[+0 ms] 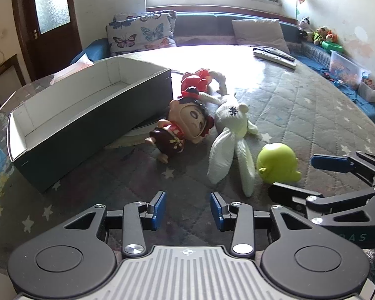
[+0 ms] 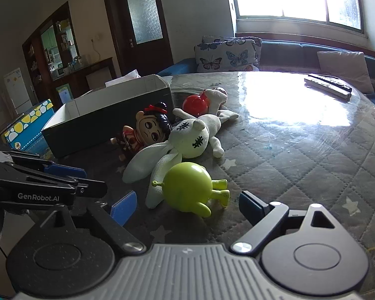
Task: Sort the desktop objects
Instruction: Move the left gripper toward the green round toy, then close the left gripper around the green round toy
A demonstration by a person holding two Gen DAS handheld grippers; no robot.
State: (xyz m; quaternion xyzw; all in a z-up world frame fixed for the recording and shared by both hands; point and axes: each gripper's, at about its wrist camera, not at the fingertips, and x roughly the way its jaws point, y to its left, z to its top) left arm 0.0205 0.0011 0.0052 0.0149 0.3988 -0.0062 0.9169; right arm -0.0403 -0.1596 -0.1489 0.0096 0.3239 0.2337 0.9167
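While nothing is gripped yet, toys lie heaped on the counter (image 1: 300,105) beside the empty box (image 1: 87,115) | right hand-held gripper (image 2: 185,208) spread wide around the green toy (image 2: 190,187), likely first pick | left hand-held gripper (image 1: 188,208) apart, idle, near the white rabbit (image 1: 230,135) and doll (image 1: 187,122)

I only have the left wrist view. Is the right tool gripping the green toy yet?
Observer: No. The right tool is open, and the green toy lies between its fingertips, touching neither.
Operator: Which way do its legs point?
Observer: Toward the tool's right finger, away from the white rabbit.
Operator: Does the rabbit's face show?
Observer: Yes, both of its stitched black eyes show.
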